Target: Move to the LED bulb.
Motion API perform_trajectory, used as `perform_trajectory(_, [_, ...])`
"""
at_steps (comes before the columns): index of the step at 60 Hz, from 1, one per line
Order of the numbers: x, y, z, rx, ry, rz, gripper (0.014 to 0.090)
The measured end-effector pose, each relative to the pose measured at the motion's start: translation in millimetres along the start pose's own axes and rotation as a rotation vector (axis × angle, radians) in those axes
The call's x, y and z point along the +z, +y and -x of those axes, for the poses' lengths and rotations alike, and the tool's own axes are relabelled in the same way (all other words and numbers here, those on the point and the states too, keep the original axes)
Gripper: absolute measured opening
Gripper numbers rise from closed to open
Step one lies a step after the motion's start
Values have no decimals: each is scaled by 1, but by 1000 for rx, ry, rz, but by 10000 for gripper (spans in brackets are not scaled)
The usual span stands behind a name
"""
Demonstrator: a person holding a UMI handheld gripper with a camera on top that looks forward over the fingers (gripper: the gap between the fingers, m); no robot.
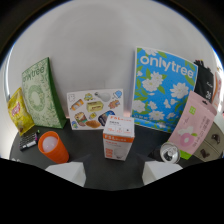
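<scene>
We see our tongs (112,175) with their two white fingers (67,172) standing apart over the dark bench (75,135), nothing between them. Just ahead of the gap, and standing upright on the bench, is the white and orange LED bulb box (118,137); it is apart from both fingers, and we take it as our landmark.

To the left of the LED bulb box, near the left finger, stands an orange cup (52,146) with a white top. Farther left from the box lie small dark batteries (28,141), and behind them a yellow snack bag (18,111) leans beside a green patterned box (41,94).

Directly behind the LED bulb box a white card with food pictures (94,108) leans against the pale wall (95,40). To the right behind the box stands a tall blue onlytree package (162,87) with white flowers.

To the right of the LED bulb box, near the right finger, sits a silver can (170,153) seen from its top, and just beyond it a pink pouch (195,125) leans tilted.
</scene>
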Motion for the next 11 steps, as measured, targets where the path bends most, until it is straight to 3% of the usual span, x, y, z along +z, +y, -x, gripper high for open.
perform_trajectory(11, [1,0,0,-5,6,2,857])
